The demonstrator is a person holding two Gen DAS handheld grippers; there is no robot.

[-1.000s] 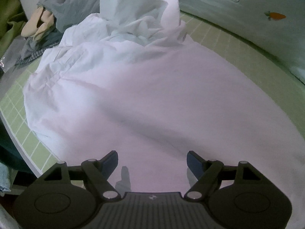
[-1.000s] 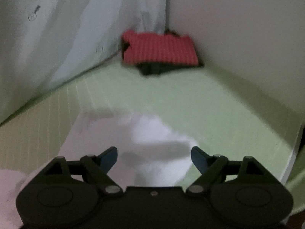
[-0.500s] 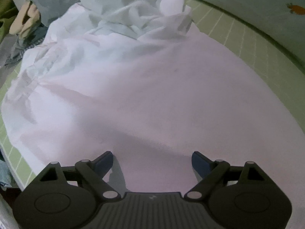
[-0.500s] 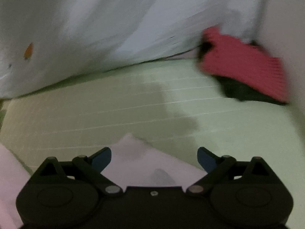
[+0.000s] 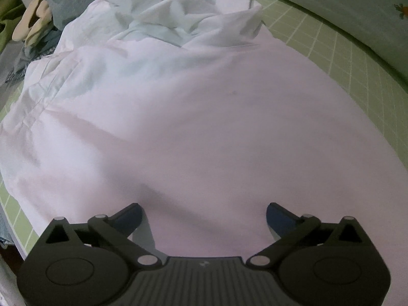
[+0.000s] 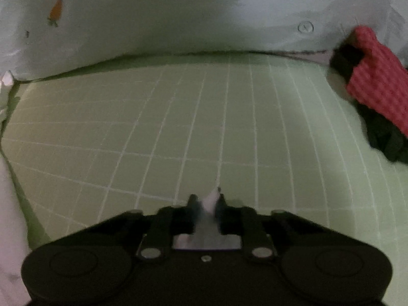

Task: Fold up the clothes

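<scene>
A large white garment (image 5: 193, 117) lies spread over the green grid mat (image 5: 331, 48), bunched and wrinkled at its far end. My left gripper (image 5: 204, 216) is open and empty, low over the garment's near part. My right gripper (image 6: 206, 201) is shut on a corner of the white garment (image 6: 211, 199), which pokes out between its fingers. More of the white cloth shows along the left edge of the right wrist view (image 6: 10, 178).
A pile of grey and beige clothes (image 5: 43, 20) lies at the far left. A folded red knit on dark clothes (image 6: 377, 84) sits at the mat's far right. A pale sheet with a carrot print (image 6: 56, 12) rises behind the green mat (image 6: 178, 117).
My right gripper has swung left and closed on the garment's corner; it was open before. My left gripper has moved forward over the white garment and stays open.
</scene>
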